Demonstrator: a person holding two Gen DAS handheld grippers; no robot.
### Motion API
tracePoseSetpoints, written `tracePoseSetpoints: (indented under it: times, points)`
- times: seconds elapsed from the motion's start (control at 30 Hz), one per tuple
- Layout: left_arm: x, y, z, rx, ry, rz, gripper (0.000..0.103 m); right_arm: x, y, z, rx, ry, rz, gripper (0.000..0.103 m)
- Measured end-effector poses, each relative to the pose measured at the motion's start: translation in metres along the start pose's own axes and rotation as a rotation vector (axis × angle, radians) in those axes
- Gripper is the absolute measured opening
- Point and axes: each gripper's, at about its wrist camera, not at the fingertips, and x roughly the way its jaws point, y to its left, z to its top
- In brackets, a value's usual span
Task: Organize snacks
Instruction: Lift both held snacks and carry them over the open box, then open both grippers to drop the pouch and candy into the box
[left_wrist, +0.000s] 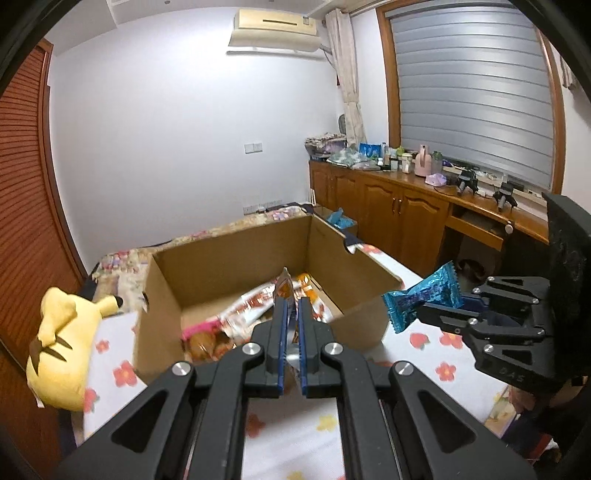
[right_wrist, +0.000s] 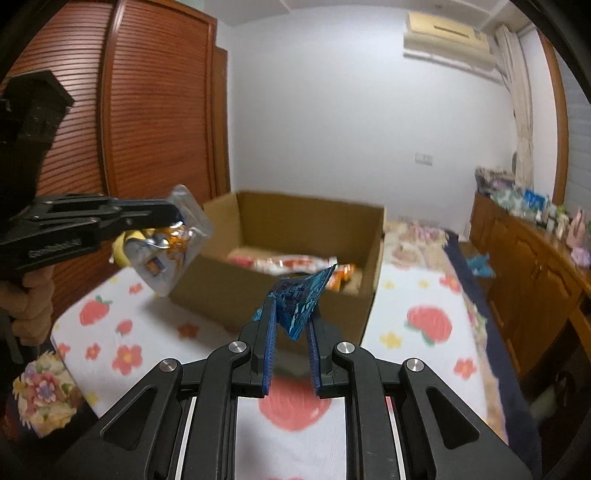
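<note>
An open cardboard box (left_wrist: 351, 273) (right_wrist: 303, 214) stands on the flowered bedspread with several snack packets (left_wrist: 236, 317) (right_wrist: 288, 263) inside. My left gripper (left_wrist: 290, 302) (right_wrist: 173, 214) is shut on a silver and orange snack pouch (left_wrist: 285, 286) (right_wrist: 170, 243), held in the air in front of the box's near left corner. My right gripper (right_wrist: 291, 314) (left_wrist: 424, 314) is shut on a blue snack wrapper (right_wrist: 299, 299) (left_wrist: 421, 295), raised above the bed just in front of the box's near wall.
A yellow plush toy (left_wrist: 62, 343) lies left of the box. A wooden wardrobe (right_wrist: 129, 110) stands on the left, and a cluttered wooden cabinet (left_wrist: 406, 199) runs under the window on the right. A hand (right_wrist: 26, 295) holds the left gripper.
</note>
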Motion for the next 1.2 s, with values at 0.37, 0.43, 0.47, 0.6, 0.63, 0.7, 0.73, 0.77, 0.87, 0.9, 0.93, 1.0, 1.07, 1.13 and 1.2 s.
tracePoseSetpoints:
  times: [0.37, 0.43, 0.47, 0.6, 0.63, 0.7, 0.73, 0.77, 0.87, 0.9, 0.93, 1.0, 1.07, 1.13, 1.2]
  points:
    - [0.031, 0.039, 0.014, -0.034, 0.012, 0.043, 0.002, 0.049, -0.012, 0.034, -0.012, 0.021, 0.025, 0.013]
    - [0.040, 0.044, 0.013, -0.041, 0.024, 0.050, 0.002, 0.059, -0.015, 0.034, -0.009, 0.040, 0.032, 0.013]
    - [0.043, 0.044, 0.012, -0.043, 0.028, 0.051, 0.002, 0.065, -0.017, 0.035, -0.005, 0.052, 0.034, 0.013]
    - [0.057, 0.050, 0.010, -0.051, 0.046, 0.054, 0.002, 0.082, -0.021, 0.031, 0.007, 0.093, 0.045, 0.014]
    - [0.061, 0.052, 0.010, -0.053, 0.050, 0.055, 0.002, 0.084, -0.023, 0.031, 0.008, 0.097, 0.045, 0.015]
    - [0.067, 0.054, 0.009, -0.056, 0.058, 0.054, 0.002, 0.089, -0.025, 0.029, 0.012, 0.108, 0.049, 0.015]
    - [0.070, 0.054, 0.009, -0.057, 0.061, 0.054, 0.002, 0.091, -0.026, 0.028, 0.014, 0.112, 0.051, 0.015]
    - [0.072, 0.054, 0.009, -0.058, 0.064, 0.053, 0.002, 0.093, -0.027, 0.027, 0.016, 0.117, 0.049, 0.015]
    - [0.078, 0.056, 0.008, -0.060, 0.069, 0.050, 0.002, 0.096, -0.030, 0.027, 0.017, 0.121, 0.052, 0.015]
    - [0.081, 0.057, 0.008, -0.060, 0.071, 0.051, 0.002, 0.096, -0.030, 0.027, 0.018, 0.121, 0.055, 0.016]
    - [0.083, 0.058, 0.008, -0.062, 0.072, 0.051, 0.002, 0.096, -0.031, 0.027, 0.020, 0.122, 0.058, 0.016]
    - [0.088, 0.060, 0.009, -0.065, 0.076, 0.055, 0.002, 0.097, -0.032, 0.027, 0.023, 0.121, 0.062, 0.017]
    - [0.092, 0.062, 0.009, -0.067, 0.081, 0.060, 0.002, 0.096, -0.031, 0.026, 0.025, 0.119, 0.067, 0.017]
    - [0.097, 0.061, 0.009, -0.065, 0.086, 0.068, 0.003, 0.096, -0.031, 0.025, 0.021, 0.118, 0.064, 0.018]
    - [0.101, 0.063, 0.007, -0.065, 0.094, 0.072, 0.003, 0.096, -0.029, 0.025, 0.013, 0.116, 0.060, 0.019]
